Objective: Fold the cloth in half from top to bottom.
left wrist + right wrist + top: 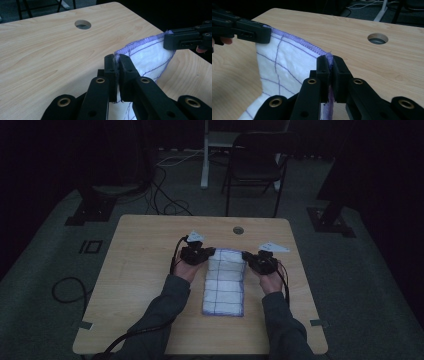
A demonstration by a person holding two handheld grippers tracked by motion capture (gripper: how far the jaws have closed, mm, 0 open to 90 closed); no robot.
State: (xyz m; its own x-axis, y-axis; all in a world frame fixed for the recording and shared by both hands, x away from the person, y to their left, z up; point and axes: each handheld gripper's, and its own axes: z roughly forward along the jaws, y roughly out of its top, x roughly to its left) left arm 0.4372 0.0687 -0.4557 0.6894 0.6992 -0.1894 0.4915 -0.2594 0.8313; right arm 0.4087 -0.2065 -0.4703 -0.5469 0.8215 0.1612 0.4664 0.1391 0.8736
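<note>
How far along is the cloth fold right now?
Done: the left gripper and right gripper are each shut on a far corner of the checked cloth. In hand: that far edge is lifted off the table. Left: carrying it over and laying it down.

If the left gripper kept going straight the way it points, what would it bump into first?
Probably nothing close: beyond the left gripper, shut on the cloth's corner, lies bare table with a round hole ahead. Depth is hard to judge.
</note>
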